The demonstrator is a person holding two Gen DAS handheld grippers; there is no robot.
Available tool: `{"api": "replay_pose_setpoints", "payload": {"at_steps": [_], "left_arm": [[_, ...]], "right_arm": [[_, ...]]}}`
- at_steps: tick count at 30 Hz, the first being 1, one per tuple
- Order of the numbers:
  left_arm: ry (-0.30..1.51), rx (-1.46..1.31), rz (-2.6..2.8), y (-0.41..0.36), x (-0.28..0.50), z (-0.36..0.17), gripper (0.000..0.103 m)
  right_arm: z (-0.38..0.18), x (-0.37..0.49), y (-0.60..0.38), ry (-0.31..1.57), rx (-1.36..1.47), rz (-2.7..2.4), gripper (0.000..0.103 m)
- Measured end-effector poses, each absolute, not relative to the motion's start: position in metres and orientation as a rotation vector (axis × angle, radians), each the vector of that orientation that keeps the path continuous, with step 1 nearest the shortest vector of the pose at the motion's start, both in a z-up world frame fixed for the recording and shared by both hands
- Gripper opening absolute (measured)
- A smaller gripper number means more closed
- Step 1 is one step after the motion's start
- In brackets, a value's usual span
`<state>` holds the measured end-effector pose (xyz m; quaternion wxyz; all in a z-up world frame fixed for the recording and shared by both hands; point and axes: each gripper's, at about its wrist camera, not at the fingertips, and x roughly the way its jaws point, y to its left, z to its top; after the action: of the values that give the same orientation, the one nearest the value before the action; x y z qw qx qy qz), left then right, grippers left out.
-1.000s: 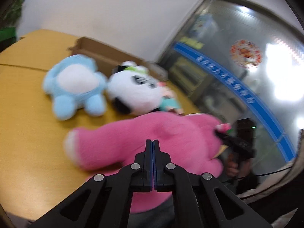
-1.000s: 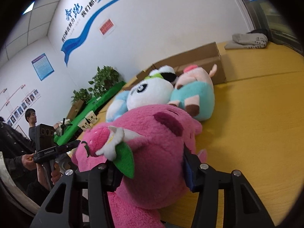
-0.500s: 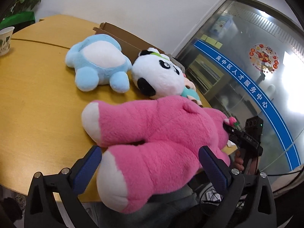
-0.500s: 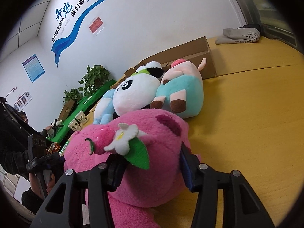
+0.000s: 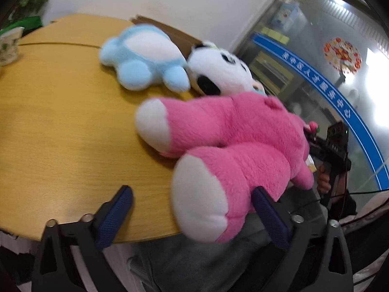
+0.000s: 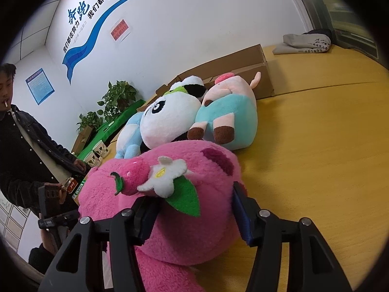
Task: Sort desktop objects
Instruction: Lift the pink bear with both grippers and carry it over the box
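Office room, curved yellow table. Pink plush lies at the near rim, one leg overhanging at 5 o'clock. Right gripper clamps its head; left gripper is spread wide around the leg. Risk: plush slides off the rim if released. Open tabletop at 9 o'clock; panda crowds 12.

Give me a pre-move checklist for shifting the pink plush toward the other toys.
1. Right gripper clamps the pink plush head: ok.
2. Left gripper shut on a leg: not ok, it is open, one finger touching the leg.
3. Plush fully on the table: not ok, one foot overhangs the edge.
4. Space beside the panda: ok, bare tabletop to the right.
5. Grip firmness: cannot tell.
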<state>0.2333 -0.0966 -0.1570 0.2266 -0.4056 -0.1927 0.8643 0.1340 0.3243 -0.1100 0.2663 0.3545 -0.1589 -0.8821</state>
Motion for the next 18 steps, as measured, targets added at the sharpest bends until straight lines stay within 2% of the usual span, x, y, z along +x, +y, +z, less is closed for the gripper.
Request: {"api": "replay_pose_setpoints", "payload": {"at_steps": [1, 2, 5, 7, 9, 11, 13, 15, 16, 18], "left_arm": [[-0.54, -1.115, 2.358, -0.091, 0.23, -0.159, 0.081], [-0.551, -1.113, 2.336, -0.086, 0.227, -0.161, 0.066], [-0.626, -1.124, 2.328, -0.083, 0.224, -0.164, 0.056], [-0.652, -1.133, 2.333, -0.083, 0.223, -0.164, 0.051], [-0.659, -1.123, 2.334, -0.083, 0.224, -0.162, 0.046], [-0.662, -1.096, 2.334, -0.084, 0.225, -0.154, 0.044], [-0.665, -1.069, 2.335, -0.085, 0.227, -0.147, 0.042], [-0.668, -1.042, 2.335, -0.085, 0.229, -0.14, 0.041], [-0.67, -1.028, 2.335, -0.086, 0.23, -0.136, 0.04], [-0.673, -1.001, 2.335, -0.086, 0.232, -0.129, 0.039]], "right_arm": [[-0.11, 0.134, 0.324, -0.421, 0.967, -2.378, 0.056], [-0.11, 0.134, 0.323, -0.414, 0.976, -2.374, 0.057], [-0.115, 0.133, 0.323, -0.402, 1.033, -2.35, 0.07], [-0.12, 0.13, 0.321, -0.401, 1.07, -2.328, 0.087], [-0.126, 0.125, 0.321, -0.436, 1.081, -2.3, 0.091], [-0.132, 0.12, 0.322, -0.492, 1.08, -2.273, 0.09], [-0.133, 0.118, 0.324, -0.523, 1.056, -2.262, 0.07], [-0.129, 0.121, 0.325, -0.523, 1.009, -2.262, 0.058], [-0.126, 0.124, 0.327, -0.528, 0.982, -2.263, 0.052], [-0.12, 0.13, 0.332, -0.545, 0.932, -2.269, 0.05]]}}
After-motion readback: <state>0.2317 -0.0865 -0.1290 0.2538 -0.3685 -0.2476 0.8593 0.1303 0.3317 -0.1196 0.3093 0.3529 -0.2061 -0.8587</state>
